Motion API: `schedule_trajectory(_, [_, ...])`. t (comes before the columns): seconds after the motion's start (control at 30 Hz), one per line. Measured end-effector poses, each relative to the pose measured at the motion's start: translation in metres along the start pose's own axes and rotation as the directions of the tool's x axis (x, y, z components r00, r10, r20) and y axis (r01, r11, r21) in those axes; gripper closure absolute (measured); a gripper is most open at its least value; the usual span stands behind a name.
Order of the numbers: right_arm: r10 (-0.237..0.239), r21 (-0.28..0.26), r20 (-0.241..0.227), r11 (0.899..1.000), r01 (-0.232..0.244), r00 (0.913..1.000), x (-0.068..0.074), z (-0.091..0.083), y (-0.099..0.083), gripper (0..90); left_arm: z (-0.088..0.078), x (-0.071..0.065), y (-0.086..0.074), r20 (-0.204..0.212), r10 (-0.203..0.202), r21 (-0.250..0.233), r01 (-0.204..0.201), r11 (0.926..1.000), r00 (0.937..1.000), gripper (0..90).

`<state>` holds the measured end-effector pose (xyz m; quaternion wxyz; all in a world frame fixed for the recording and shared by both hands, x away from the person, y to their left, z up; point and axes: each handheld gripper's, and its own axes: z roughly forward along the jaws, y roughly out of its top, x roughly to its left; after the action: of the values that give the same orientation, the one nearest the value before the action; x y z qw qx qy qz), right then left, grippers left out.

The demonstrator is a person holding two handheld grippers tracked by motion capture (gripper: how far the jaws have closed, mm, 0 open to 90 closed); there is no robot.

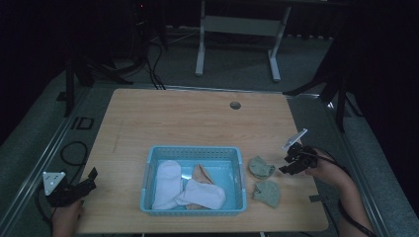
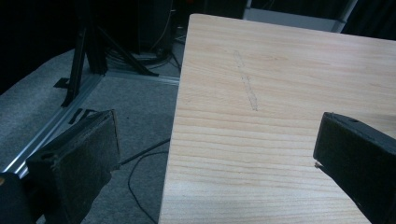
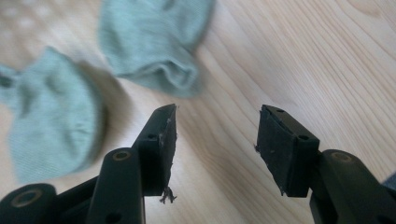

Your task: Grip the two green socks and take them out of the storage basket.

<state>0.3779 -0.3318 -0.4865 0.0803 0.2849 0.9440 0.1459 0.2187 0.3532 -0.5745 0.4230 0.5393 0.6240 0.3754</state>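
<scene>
Holding our right gripper (image 3: 215, 140) with jaws apart and empty, we hover just beside two green socks (image 1: 261, 167) on the wooden table (image 1: 188, 118). Our left gripper (image 1: 74, 187) gapes empty at the table's left edge. White socks (image 1: 168, 182) lie inside the blue basket (image 1: 192, 150).

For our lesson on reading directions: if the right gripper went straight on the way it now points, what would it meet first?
Probably the nearer green sock: the open right gripper aims just beside its edge, with bare table between. Depth is unclear.
</scene>
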Motion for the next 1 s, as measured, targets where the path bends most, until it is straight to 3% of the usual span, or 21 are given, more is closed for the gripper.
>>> schedule_trajectory(0.27, [0.128,-0.076,0.064,0.990,-0.123,0.9897,-0.006,0.007,-0.028,41.1,0.000,0.000,0.000,-0.001,0.001,0.000,-0.001,1.0000,1.0000,0.7])
schedule_trajectory(0.37, [0.182,-0.146,0.061,0.974,-0.172,0.9813,-0.005,0.005,-0.037,38.9,0.000,0.000,0.000,0.000,0.001,0.001,-0.001,1.0000,1.0000,0.7])
schedule_trajectory(0.4, [0.192,-0.156,0.083,0.972,-0.177,0.9779,-0.005,0.005,-0.039,38.4,0.000,0.000,0.000,0.000,0.001,0.001,-0.001,1.0000,1.0000,0.7])
schedule_trajectory(0.5, [0.250,-0.177,0.123,0.958,-0.227,0.9603,-0.005,0.007,-0.046,34.1,0.000,0.000,0.000,0.000,0.002,-0.001,-0.002,1.0000,1.0000,0.7])
schedule_trajectory(0.63, [0.280,-0.172,0.140,0.951,-0.255,0.9497,-0.004,0.013,-0.057,30.8,0.000,0.000,0.000,0.001,0.002,-0.001,-0.002,1.0000,1.0000,0.7])
schedule_trajectory(0.73, [0.346,-0.225,0.167,0.925,-0.306,0.9234,-0.005,0.013,-0.068,26.5,0.000,0.000,0.000,0.001,0.001,-0.001,-0.001,1.0000,1.0000,0.7])
schedule_trajectory(0.8, [0.401,-0.280,0.209,0.898,-0.339,0.8917,-0.006,0.012,-0.075,22.8,0.000,0.000,0.000,0.001,0.000,0.000,0.000,1.0000,1.0000,0.7])
schedule_trajectory(0.87, [0.457,-0.325,0.204,0.866,-0.380,0.8659,-0.007,0.012,-0.082,15.8,0.000,0.000,0.000,0.000,0.002,0.000,-0.002,1.0000,1.0000,0.7])
schedule_trajectory(0.97, [0.509,-0.342,0.183,0.835,-0.431,0.8412,-0.008,0.016,-0.091,10.1,0.000,0.000,0.000,0.000,0.000,-0.001,0.000,1.0000,1.0000,0.7])
schedule_trajectory(1.0, [0.532,-0.350,0.186,0.821,-0.450,0.8259,-0.008,0.017,-0.094,10.1,0.000,0.000,0.000,0.000,0.000,-0.001,0.000,1.0000,1.0000,0.7])
